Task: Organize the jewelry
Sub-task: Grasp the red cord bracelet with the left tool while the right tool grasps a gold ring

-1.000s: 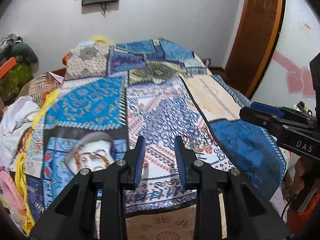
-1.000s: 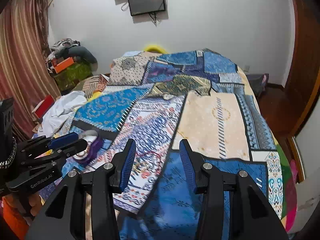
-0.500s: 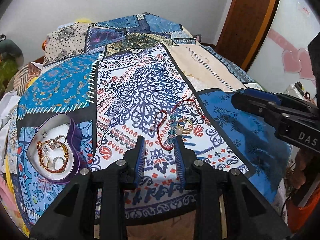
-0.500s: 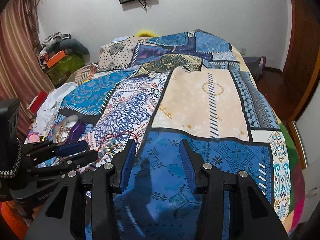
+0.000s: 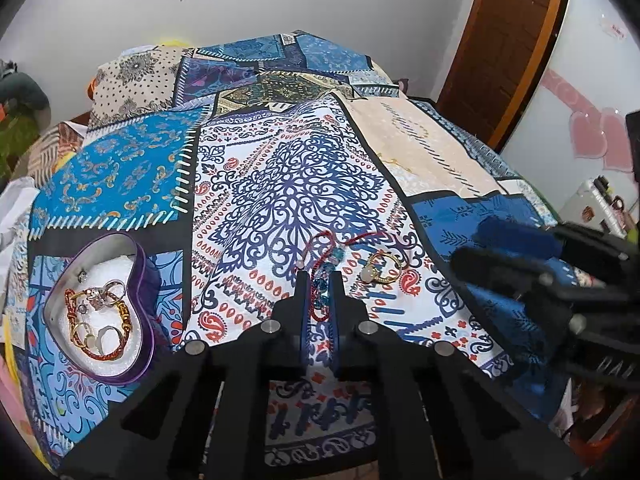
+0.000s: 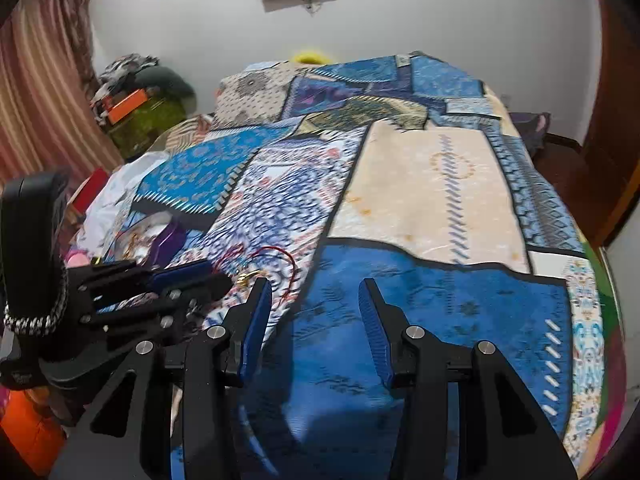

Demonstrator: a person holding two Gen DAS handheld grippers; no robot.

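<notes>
1. Left wrist view: the left hand-held gripper (image 5: pixel 319 280) has its jaws nearly together around the red cord bracelet with turquoise beads (image 5: pixel 322 270); whether the pads actually pinch it cannot be told.
2. That bracelet lies on the patchwork bedspread in blue, white and cream (image 5: pixel 280 184), near the bed's near edge.
3. Just right of it rests a gold ring with a pale stone (image 5: pixel 380 270), apart from the gripper.
4. At the near left sits a purple heart-shaped tin box with white lining (image 5: pixel 140 280), holding a red-and-gold bracelet (image 5: pixel 120 322) and several small rings.
5. Right wrist view: the right hand-held gripper (image 6: pixel 316 288) hovers with its jaws spread wide and empty, over the dark blue patch right of the jewelry.
</notes>
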